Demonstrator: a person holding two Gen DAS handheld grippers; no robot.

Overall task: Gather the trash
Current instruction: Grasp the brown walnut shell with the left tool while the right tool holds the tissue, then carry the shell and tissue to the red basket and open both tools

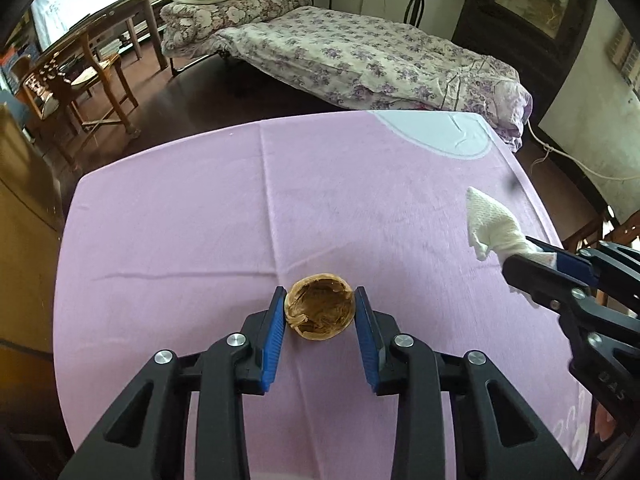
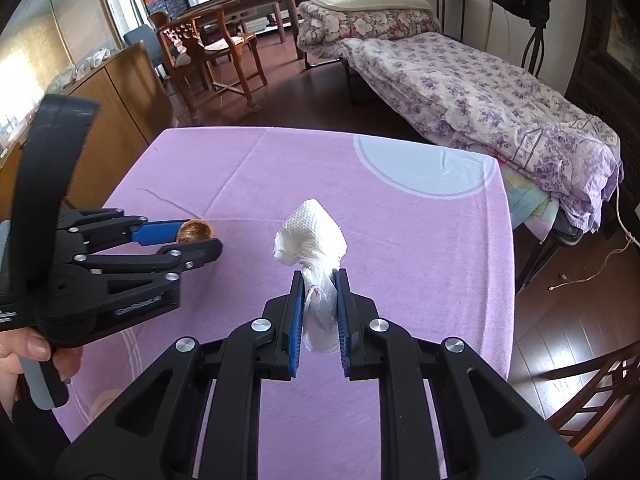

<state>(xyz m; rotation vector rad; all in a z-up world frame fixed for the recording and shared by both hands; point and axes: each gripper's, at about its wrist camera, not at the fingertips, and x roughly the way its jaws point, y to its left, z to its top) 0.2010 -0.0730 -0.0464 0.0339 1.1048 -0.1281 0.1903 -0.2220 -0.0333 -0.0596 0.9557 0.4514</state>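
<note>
A brown walnut shell half point(image 1: 320, 312), hollow side up, sits between the blue pads of my left gripper point(image 1: 320, 296); both pads touch its sides. It also shows in the right wrist view point(image 2: 194, 231), held in the left gripper point(image 2: 200, 236) just above the pink cloth. My right gripper point(image 2: 319, 276) is shut on a crumpled white tissue point(image 2: 312, 228) and holds it above the table. In the left wrist view the tissue point(image 1: 490, 224) sticks out of the right gripper point(image 1: 520, 252) at the right edge.
The table carries a pink cloth point(image 1: 240, 220) with a pale circle point(image 2: 420, 164) at its far right. Beyond it stand a bed with a floral quilt point(image 2: 480, 92), a wooden chair point(image 2: 208, 48) and a desk. A wooden cabinet point(image 2: 120, 88) stands to the left.
</note>
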